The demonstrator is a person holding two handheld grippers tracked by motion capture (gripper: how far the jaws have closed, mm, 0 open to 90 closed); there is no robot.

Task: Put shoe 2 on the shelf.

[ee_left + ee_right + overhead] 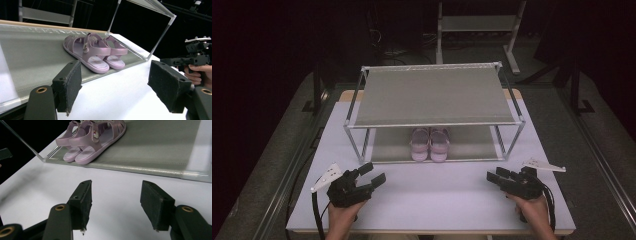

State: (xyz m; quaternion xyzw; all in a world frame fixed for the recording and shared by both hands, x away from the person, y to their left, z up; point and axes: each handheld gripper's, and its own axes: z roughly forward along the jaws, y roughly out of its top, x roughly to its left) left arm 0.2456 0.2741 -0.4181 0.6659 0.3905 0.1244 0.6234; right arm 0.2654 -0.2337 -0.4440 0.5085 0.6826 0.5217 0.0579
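Pair of lilac sandals (430, 143) sits side by side on the lower shelf of the shoe rack (432, 96), front centre, heels toward the person, at 12 o'clock from the table's near edge. Looks like moulded plastic: light, flexible straps, stiffer soles, probably a bit slick. Best hold is likely the heel strap or the sole edge, one shoe per tool.

Left gripper (373, 176) at 7 o'clock from the sandals, jaws wide, empty. Right gripper (492, 177) at 5 o'clock, jaws apart, empty.

White table (437, 195) is smooth and flat. Top shelf overhangs, so headroom is tight; the way in looks low from the front. Room dark, second rack (477, 25) behind.
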